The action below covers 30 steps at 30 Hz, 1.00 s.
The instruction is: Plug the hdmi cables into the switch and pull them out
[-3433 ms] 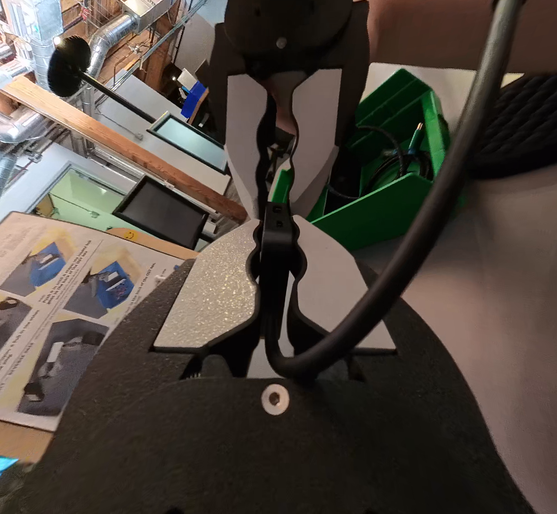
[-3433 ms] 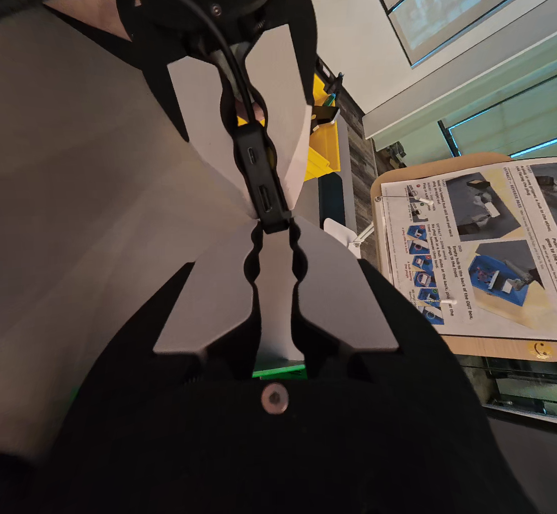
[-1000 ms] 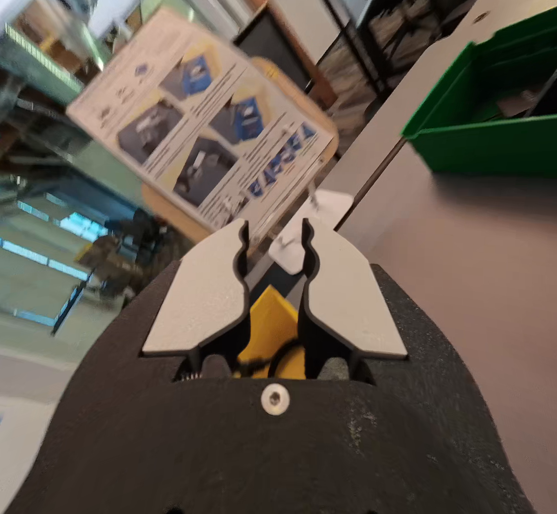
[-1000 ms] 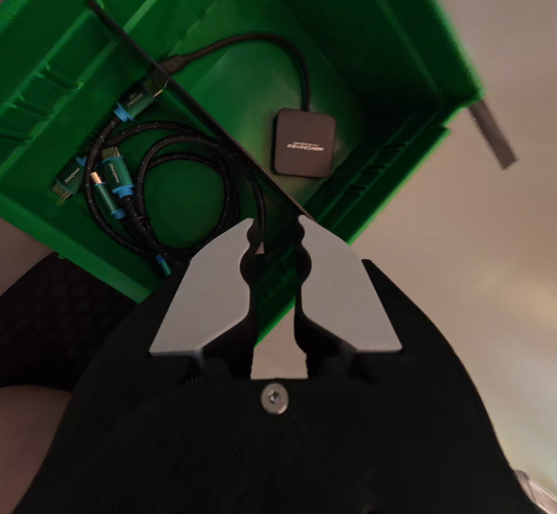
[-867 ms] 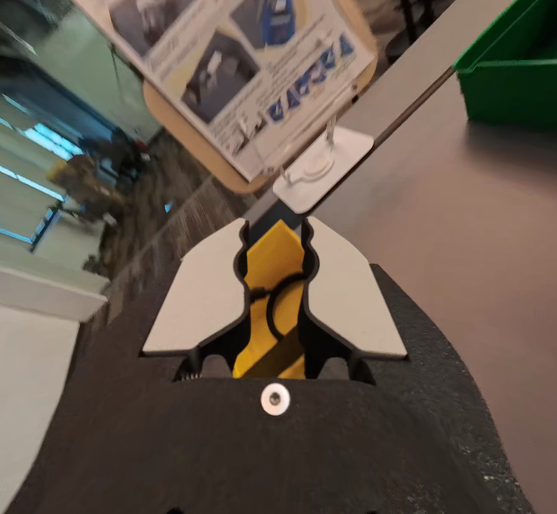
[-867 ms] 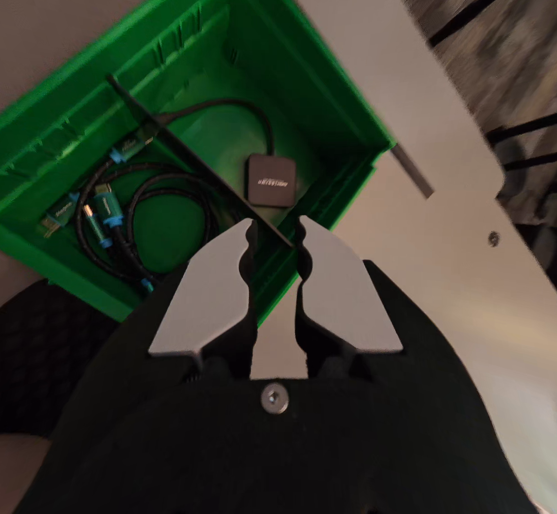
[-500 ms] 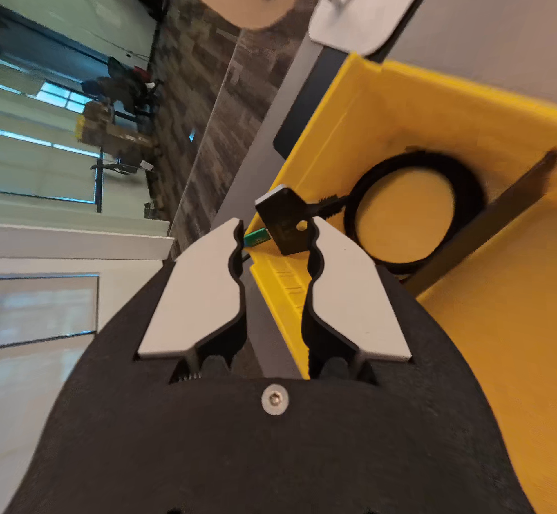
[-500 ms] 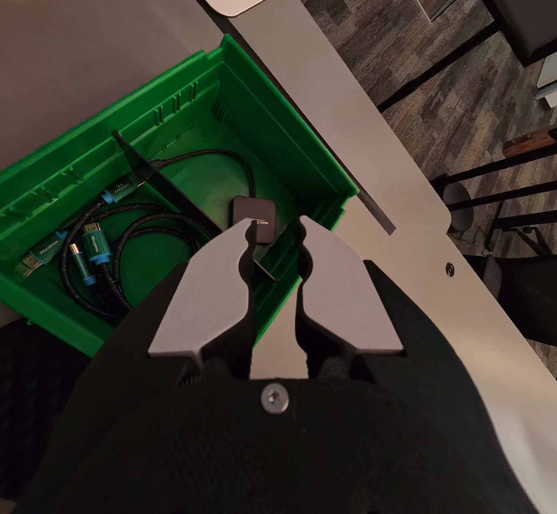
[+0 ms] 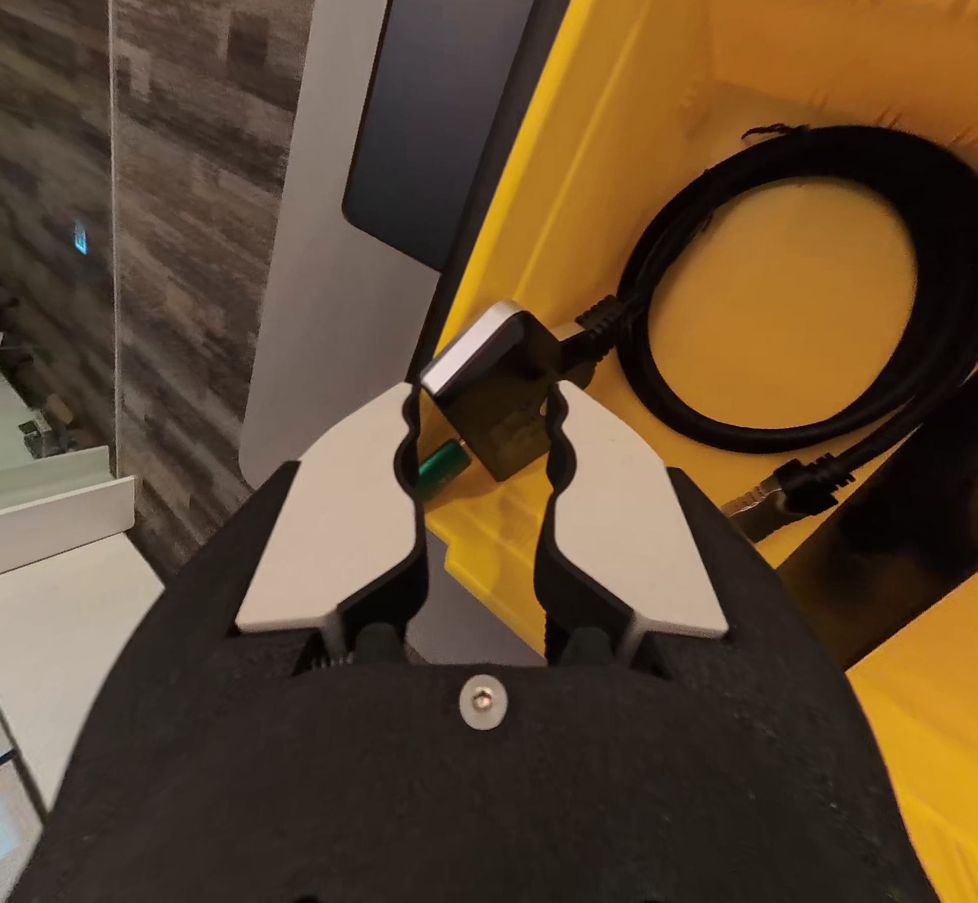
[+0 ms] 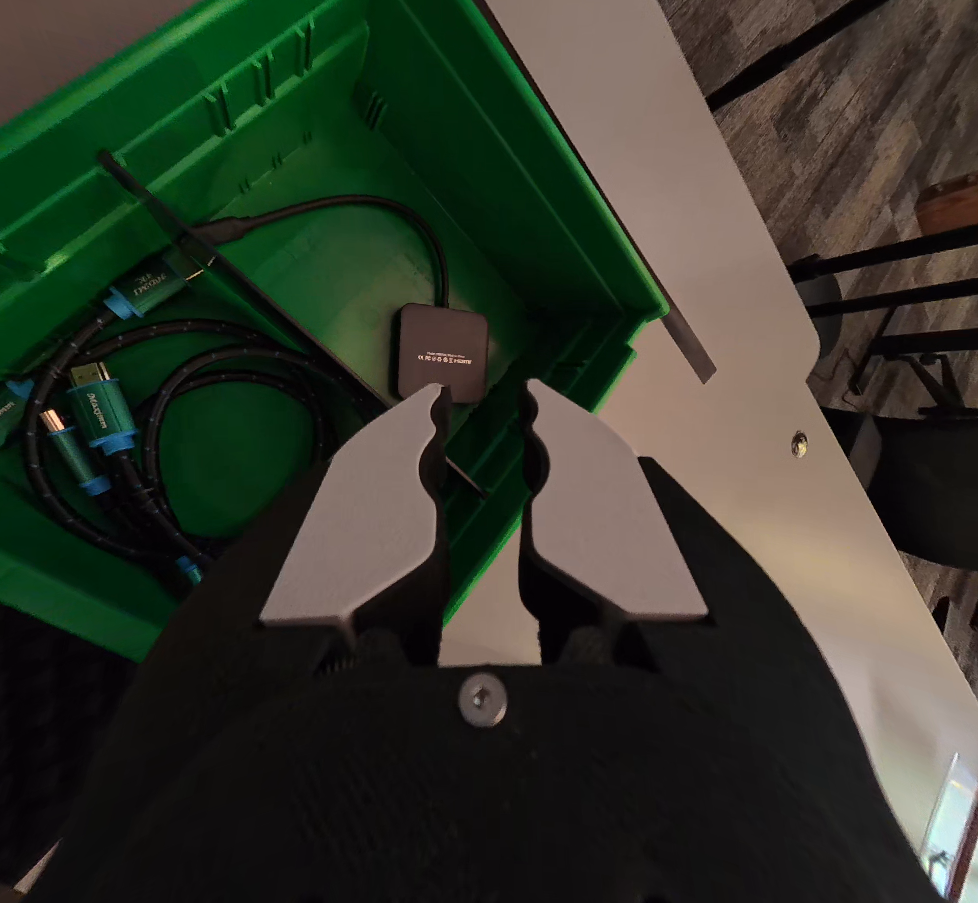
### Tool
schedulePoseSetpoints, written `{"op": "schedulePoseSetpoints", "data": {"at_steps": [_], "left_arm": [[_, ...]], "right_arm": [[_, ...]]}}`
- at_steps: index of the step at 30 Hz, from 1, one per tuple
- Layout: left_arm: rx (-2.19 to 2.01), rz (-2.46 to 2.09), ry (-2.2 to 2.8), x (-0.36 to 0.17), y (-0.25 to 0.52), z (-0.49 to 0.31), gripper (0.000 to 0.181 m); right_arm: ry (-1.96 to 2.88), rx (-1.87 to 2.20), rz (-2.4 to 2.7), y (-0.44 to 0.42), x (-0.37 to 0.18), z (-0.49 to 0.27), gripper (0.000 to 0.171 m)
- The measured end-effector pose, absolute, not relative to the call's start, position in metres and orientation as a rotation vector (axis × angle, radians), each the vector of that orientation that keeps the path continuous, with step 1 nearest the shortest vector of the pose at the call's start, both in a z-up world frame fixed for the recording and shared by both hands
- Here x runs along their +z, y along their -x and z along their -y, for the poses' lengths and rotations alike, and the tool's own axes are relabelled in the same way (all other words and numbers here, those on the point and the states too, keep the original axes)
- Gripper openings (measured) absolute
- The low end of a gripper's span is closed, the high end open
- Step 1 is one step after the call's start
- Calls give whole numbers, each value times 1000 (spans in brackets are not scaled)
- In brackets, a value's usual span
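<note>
Our left hand-held gripper [image 9: 480,403] hangs with its jaws apart and empty over the near wall of a yellow bin [image 9: 555,189]. Just past its fingertips a dark switch [image 9: 495,390] with a silver edge lies tilted inside the bin against that wall, its short lead running to a coiled black cable [image 9: 688,401] on the bin floor. A green plug [image 9: 443,462] pokes out beside the switch, and a dark divider [image 9: 873,533] crosses the bin on the cable's far side. The bin sits at the table [image 9: 317,295] edge, with floor beyond.

Our right hand-held gripper [image 10: 484,390] is likewise apart and empty, above the wall of a green bin [image 10: 476,99] near the table [image 10: 661,242] edge. In one compartment a second switch [image 10: 442,351], flat and dark, lies with its thin lead curling away. Across a black divider [image 10: 238,268], braided hdmi cables [image 10: 211,374] with green-and-blue plugs are coiled together.
</note>
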<state>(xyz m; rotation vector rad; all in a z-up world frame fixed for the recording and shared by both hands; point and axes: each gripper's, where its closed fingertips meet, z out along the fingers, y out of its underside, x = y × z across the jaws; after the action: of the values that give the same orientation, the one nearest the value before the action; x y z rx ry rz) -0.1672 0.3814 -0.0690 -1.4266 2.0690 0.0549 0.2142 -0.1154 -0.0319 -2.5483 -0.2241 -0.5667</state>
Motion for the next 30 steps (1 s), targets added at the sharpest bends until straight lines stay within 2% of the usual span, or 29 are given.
{"op": "schedulePoseSetpoints", "data": {"at_steps": [5,14,19,24,30], "left_arm": [[122,-2103,1283,-64,172,-379,34],[77,-2118,1157,-48,167,-369,30],[79,-2298,966,-45,159,-329,15],[498,-2540,753,-77,166,-323,35],[674,-2675,690,-106,160,-333,34]], "right_arm": [[2590,-586,224,-219,-41,114,26],[2576,-572,259,-212,-41,107,25],[2604,-564,284,-211,-49,106,25],[2638,-553,299,-211,-58,103,25],[2639,-520,321,-205,-61,100,25]]}}
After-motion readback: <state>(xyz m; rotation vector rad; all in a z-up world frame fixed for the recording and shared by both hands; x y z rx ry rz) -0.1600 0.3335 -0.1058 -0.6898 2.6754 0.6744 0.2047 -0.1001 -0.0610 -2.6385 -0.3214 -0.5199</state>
